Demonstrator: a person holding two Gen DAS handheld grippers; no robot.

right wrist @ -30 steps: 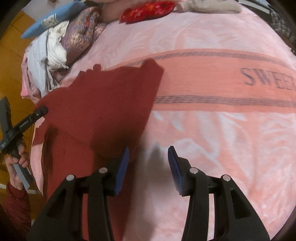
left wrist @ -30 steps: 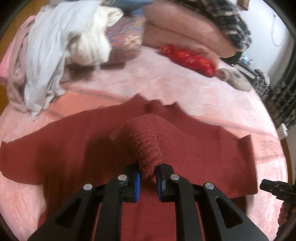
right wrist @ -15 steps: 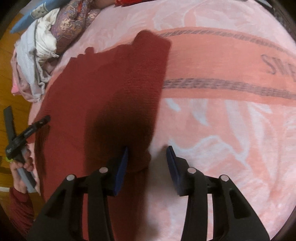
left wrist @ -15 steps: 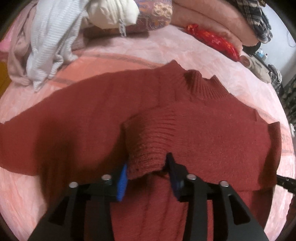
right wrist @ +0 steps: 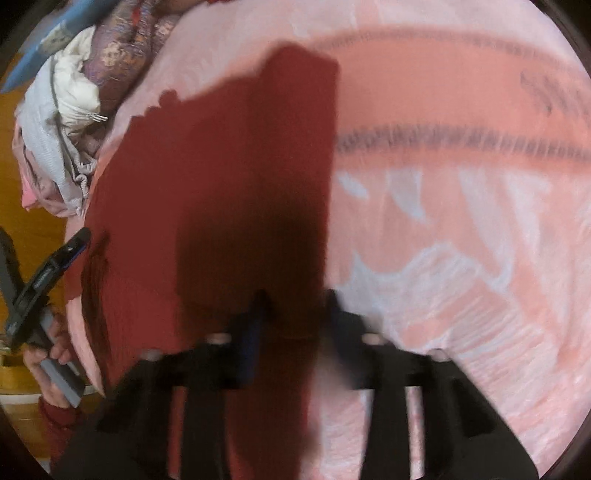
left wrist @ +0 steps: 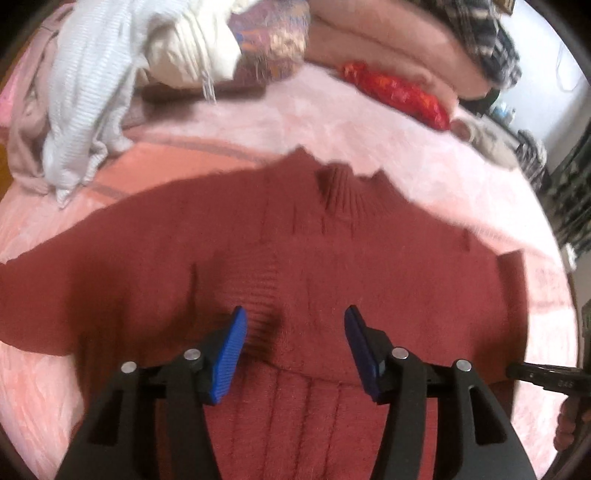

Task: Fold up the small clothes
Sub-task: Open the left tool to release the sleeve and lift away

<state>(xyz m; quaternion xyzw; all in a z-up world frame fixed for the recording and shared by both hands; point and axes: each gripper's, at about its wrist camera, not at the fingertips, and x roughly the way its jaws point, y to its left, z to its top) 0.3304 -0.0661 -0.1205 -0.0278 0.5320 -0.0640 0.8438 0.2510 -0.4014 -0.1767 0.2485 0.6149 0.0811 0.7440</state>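
A dark red knit sweater point(left wrist: 369, 266) lies flat on the pink blanket point(left wrist: 369, 122), collar at the far side. One sleeve is folded across its chest, with the ribbed cuff point(left wrist: 255, 291) just ahead of my left gripper point(left wrist: 293, 332), which is open and empty above it. In the right wrist view the sweater point(right wrist: 221, 184) fills the left half. My right gripper point(right wrist: 293, 306) is open and blurred, with the sweater's right edge between its fingers. The left gripper also shows at the left edge of the right wrist view point(right wrist: 48, 273).
A pile of white and grey clothes point(left wrist: 96, 85) and a patterned cushion point(left wrist: 273, 40) lie at the far left. Folded pink blankets point(left wrist: 388, 44), a red bag point(left wrist: 399, 92) and a plaid cloth point(left wrist: 480, 33) lie at the back. The blanket's salmon stripe point(right wrist: 424, 103) runs to the right.
My left gripper opened and let go of the sleeve cuff, which now lies on the sweater's chest. My right gripper moved left over the sweater's edge.
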